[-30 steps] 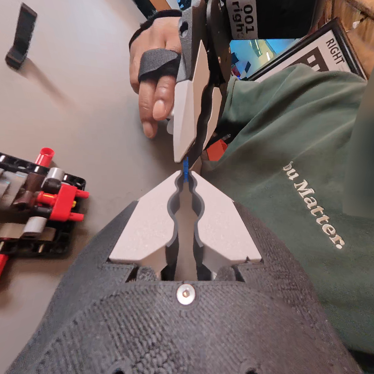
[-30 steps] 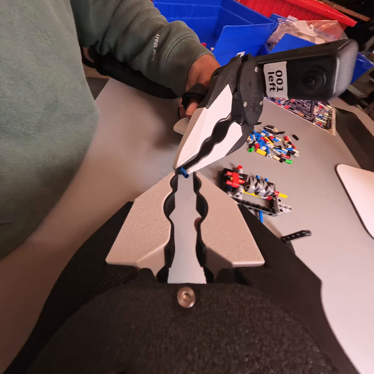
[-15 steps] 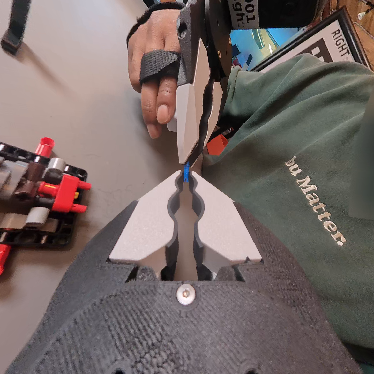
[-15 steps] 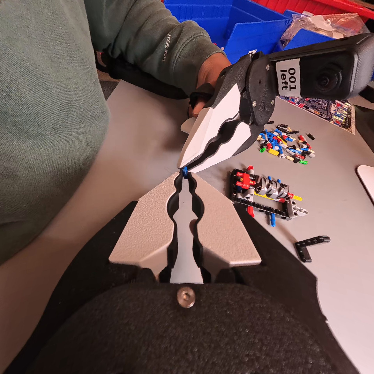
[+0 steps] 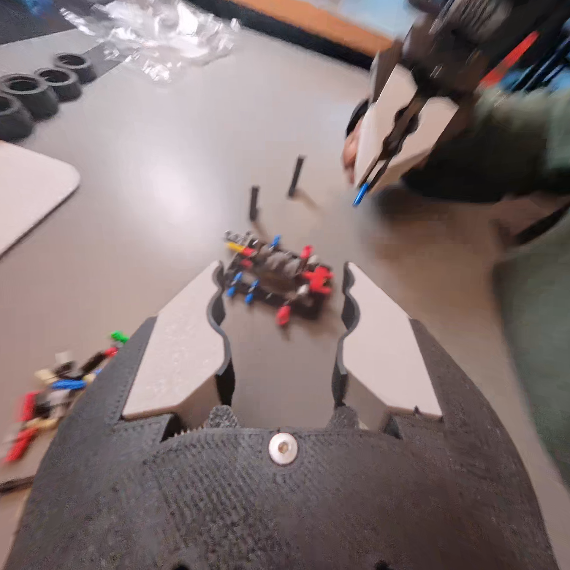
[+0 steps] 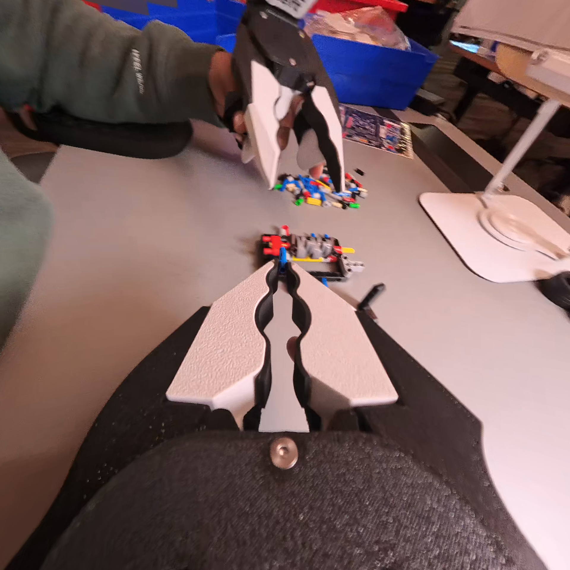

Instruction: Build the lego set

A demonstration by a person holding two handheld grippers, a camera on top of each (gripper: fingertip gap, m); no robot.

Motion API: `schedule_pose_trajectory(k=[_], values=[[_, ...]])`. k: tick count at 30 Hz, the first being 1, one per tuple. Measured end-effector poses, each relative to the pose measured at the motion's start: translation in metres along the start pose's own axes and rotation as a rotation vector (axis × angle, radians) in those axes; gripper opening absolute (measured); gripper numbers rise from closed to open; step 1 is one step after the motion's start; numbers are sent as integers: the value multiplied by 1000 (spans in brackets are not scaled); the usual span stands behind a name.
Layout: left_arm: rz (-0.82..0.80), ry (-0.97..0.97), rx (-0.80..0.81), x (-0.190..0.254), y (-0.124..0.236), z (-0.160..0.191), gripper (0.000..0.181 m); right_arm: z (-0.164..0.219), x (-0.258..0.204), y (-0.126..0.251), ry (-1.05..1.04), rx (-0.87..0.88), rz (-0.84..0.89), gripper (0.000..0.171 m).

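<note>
In the right wrist view, the right gripper points forward and down at the grey table. Its fingers are almost closed, and their tips pinch a small blue pin, which sticks out past the tips. Just beyond the tips, the half-built lego frame lies flat on the table: a black frame with grey, red and yellow parts. The pin is over its near edge, but I cannot tell if they touch. To the right of the fingers, a short black beam lies on the table. Farther ahead is the pile of loose small parts. The left gripper hangs above this pile with its tips pointing down and its fingers wide apart, nothing between them. The person's hand in a green sleeve holds it from the left. Behind it stand blue bins, and to the far right is a white lamp base.

In the left wrist view, which is blurred, the wide fingers frame the same lego frame beyond their tips. To the left of them lie loose parts. Ahead and to the right, the right gripper shows the blue pin at its tip. Far left are black tyres.
</note>
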State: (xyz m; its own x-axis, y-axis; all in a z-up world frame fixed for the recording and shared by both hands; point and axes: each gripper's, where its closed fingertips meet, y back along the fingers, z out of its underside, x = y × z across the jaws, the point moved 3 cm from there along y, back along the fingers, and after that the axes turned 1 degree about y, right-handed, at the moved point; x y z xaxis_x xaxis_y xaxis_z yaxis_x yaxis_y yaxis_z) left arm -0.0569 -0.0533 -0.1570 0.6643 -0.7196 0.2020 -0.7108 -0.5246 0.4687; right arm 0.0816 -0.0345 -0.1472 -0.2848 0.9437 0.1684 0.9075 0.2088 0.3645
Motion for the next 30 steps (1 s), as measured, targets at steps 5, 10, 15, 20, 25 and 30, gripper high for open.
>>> schedule_pose_trajectory(k=[5,10,15,20,25,30], values=[[-18,-134,-275,-19,-26,32,122,10,15,7,-33,-44,59,3],[26,-248,-417,-13,-49,41,128,23,21,9,-108,-116,95,2],[72,-285,-397,1,-47,40,95,30,22,6,-233,-112,85,2],[57,-339,-310,16,-43,43,94,34,19,0,-278,-129,79,3],[21,-468,-194,41,-40,44,93,31,13,-7,-361,-91,36,3],[-14,-537,-118,54,-38,44,93,37,7,-16,-463,-116,-8,3]])
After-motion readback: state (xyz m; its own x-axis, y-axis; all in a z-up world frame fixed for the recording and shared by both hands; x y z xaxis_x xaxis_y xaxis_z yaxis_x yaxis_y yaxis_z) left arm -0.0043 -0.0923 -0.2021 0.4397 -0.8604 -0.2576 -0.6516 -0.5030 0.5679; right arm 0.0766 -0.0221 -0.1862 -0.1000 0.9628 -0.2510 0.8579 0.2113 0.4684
